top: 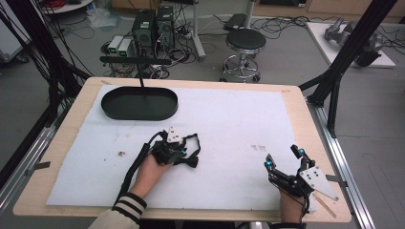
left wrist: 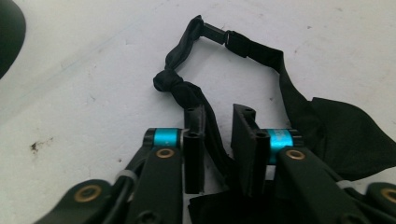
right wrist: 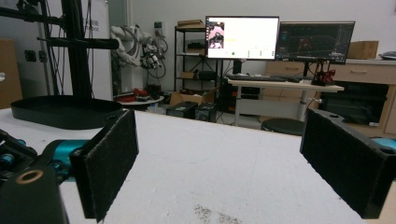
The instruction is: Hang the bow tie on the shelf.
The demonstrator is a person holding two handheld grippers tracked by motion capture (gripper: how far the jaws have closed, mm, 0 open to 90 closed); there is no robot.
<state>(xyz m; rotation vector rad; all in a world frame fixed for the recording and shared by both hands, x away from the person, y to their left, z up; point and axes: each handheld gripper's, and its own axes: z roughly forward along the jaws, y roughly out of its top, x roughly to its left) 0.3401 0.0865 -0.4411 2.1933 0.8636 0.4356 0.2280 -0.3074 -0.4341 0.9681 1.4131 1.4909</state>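
Left gripper (left wrist: 218, 140), jaws part-open astride the black bow tie (left wrist: 327, 135); right gripper (right wrist: 224, 163) jaws wide, empty. Thin strap (left wrist: 196, 100) could slip free.

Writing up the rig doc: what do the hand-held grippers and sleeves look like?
Both are black linkage frames with cyan-blue collars, brass rivets and flat black jaw pads. The right hand-held gripper carries a grey triangular plate with holes; the left hand-held gripper trails a thick black cable. The left cuff is cream with dark stripes.

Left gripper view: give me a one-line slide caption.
Left gripper, jaws slightly apart, straddling a knotted black fabric strap with a buckle on the white mat.
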